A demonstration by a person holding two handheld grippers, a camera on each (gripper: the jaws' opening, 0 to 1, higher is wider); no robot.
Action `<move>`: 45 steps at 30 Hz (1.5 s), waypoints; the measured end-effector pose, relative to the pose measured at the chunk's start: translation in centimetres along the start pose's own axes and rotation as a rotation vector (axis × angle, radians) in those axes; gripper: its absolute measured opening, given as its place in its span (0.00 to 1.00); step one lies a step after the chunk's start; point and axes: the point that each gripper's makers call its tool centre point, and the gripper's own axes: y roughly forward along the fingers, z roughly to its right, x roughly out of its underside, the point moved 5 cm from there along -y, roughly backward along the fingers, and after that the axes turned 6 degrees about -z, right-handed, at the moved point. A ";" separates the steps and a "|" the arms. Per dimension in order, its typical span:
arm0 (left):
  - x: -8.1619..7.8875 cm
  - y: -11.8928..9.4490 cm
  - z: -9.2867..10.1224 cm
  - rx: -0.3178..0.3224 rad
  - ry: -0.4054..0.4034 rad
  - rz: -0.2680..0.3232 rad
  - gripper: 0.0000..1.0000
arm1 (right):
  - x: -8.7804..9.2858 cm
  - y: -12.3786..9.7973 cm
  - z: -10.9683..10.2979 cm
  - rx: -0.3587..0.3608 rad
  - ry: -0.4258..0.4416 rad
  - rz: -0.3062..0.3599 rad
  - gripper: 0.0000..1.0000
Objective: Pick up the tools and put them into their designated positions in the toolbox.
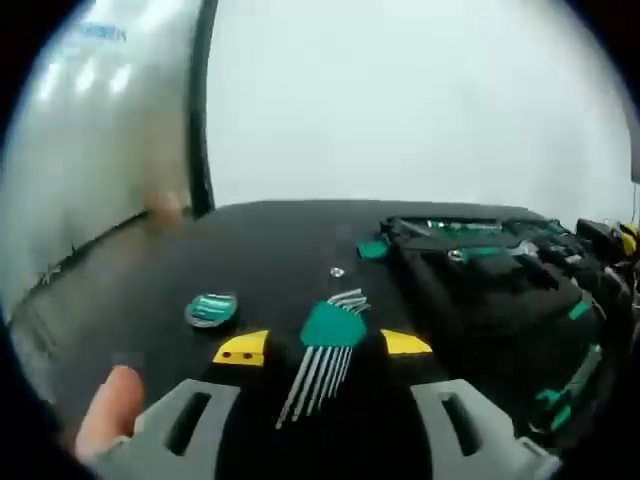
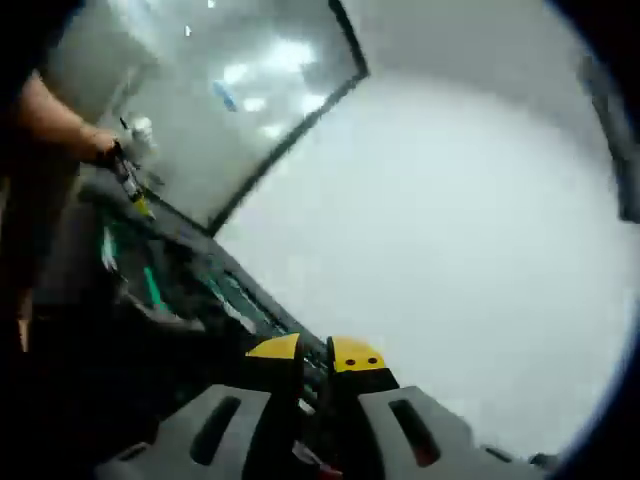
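Note:
A set of hex keys in a green holder (image 1: 330, 335) lies fanned out on the black table (image 1: 260, 250). My left gripper (image 1: 323, 346) is open, its yellow fingertips (image 1: 242, 348) standing either side of the set just above it. The open toolbox (image 1: 490, 270) sits to the right, with green-handled tools in its slots. In the right gripper view, my right gripper (image 2: 314, 352) is shut, yellow tips nearly together, hovering over the toolbox (image 2: 170, 300). A small red bit shows low between its jaws; what it is cannot be told.
A round green object (image 1: 211, 310) and a small silver piece (image 1: 337, 272) lie on the table near the hex keys. A fingertip (image 1: 110, 405) shows beside the left jaw. A person's arm (image 2: 50, 125) holds the other gripper (image 2: 130, 180) at far left.

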 end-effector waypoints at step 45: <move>-5.7 -1.2 17.4 0.528 0.302 0.045 0.21 | 4.4 -0.1 1.4 0.073 0.106 -0.003 0.07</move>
